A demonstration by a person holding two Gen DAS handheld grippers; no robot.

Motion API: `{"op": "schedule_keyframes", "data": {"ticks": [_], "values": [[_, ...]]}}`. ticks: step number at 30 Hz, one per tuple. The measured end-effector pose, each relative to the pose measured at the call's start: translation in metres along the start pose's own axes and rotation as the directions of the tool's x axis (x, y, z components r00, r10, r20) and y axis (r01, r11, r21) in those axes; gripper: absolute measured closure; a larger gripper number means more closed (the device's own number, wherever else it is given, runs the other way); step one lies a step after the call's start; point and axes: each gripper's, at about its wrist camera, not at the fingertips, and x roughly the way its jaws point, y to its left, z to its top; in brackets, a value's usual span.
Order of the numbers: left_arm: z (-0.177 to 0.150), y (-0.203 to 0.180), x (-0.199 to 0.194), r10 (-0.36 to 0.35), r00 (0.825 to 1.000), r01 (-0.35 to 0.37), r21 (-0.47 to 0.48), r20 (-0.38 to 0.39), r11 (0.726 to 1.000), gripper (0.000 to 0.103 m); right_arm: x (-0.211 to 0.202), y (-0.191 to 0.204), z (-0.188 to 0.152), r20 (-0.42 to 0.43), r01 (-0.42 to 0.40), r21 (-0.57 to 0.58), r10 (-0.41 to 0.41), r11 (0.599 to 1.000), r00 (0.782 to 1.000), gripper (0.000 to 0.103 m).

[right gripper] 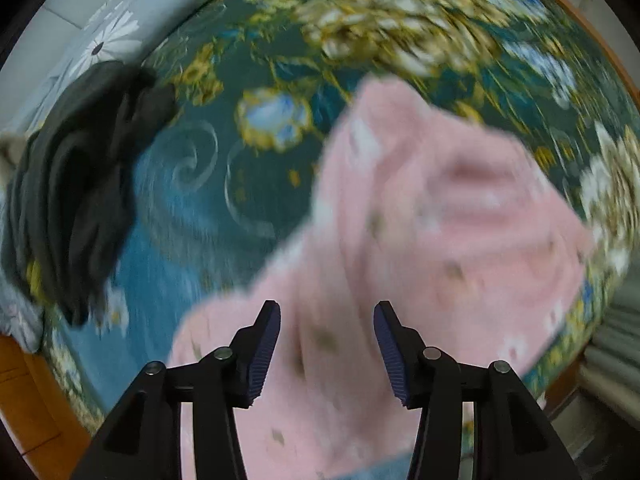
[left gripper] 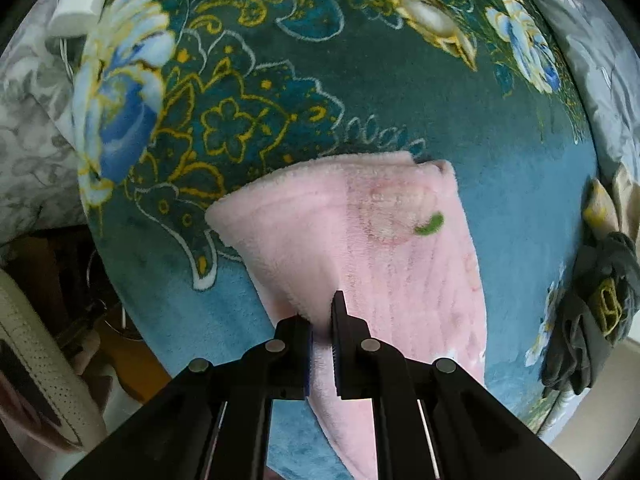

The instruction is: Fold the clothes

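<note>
A pink fleece garment (left gripper: pixel 360 232) lies partly folded on a teal floral blanket (left gripper: pixel 520 200). My left gripper (left gripper: pixel 321 312) is shut on a pinched fold of its near edge, with pink cloth squeezed between the black fingers. In the right wrist view the same pink garment (right gripper: pixel 420 220) is blurred and spreads below my right gripper (right gripper: pixel 326 312). That gripper stands open above the cloth, its blue ribbed pads (right gripper: pixel 266 344) apart with nothing pressed between them.
A crumpled dark grey garment (left gripper: pixel 592 304) with a yellow mark lies at the blanket's right edge; the dark grey garment (right gripper: pixel 76 184) shows at the left in the right wrist view. Grey floral bedding (left gripper: pixel 36 128) borders the blanket. Wooden bed frame (right gripper: pixel 24 392) and floor lie beyond.
</note>
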Motion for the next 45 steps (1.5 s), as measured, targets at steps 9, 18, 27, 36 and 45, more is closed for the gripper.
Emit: {"op": "schedule_keyframes", "data": {"ticks": [9, 18, 27, 36, 45], "values": [[0.013, -0.037, -0.010, 0.005, 1.000, -0.005, -0.002, 0.025, 1.000, 0.097, 0.048, -0.014, 0.055, -0.149, 0.199, 0.057, -0.189, 0.978, 0.971, 0.096], [0.010, -0.057, -0.051, -0.241, 0.963, 0.218, 0.170, 0.123, 0.961, 0.097, -0.143, -0.090, 0.048, 0.390, -0.399, 0.074, 0.342, 0.914, 0.855, 0.098], [-0.008, -0.018, -0.022, -0.037, 0.998, 0.030, 0.112, 0.059, 0.993, 0.097, -0.007, -0.200, -0.028, -0.003, -0.017, 0.405, 0.019, 0.914, 1.000, 0.098], [-0.002, -0.009, -0.052, -0.253, 0.961, 0.240, 0.122, 0.107, 0.963, 0.097, -0.042, -0.177, -0.016, 0.086, -0.015, 0.302, -0.012, 0.953, 0.996, 0.098], [0.016, 0.022, 0.005, -0.066, 0.997, 0.064, 0.093, 0.026, 0.994, 0.085, -0.030, -0.180, -0.030, -0.037, 0.159, 0.309, -0.155, 0.938, 0.987, 0.098]]}}
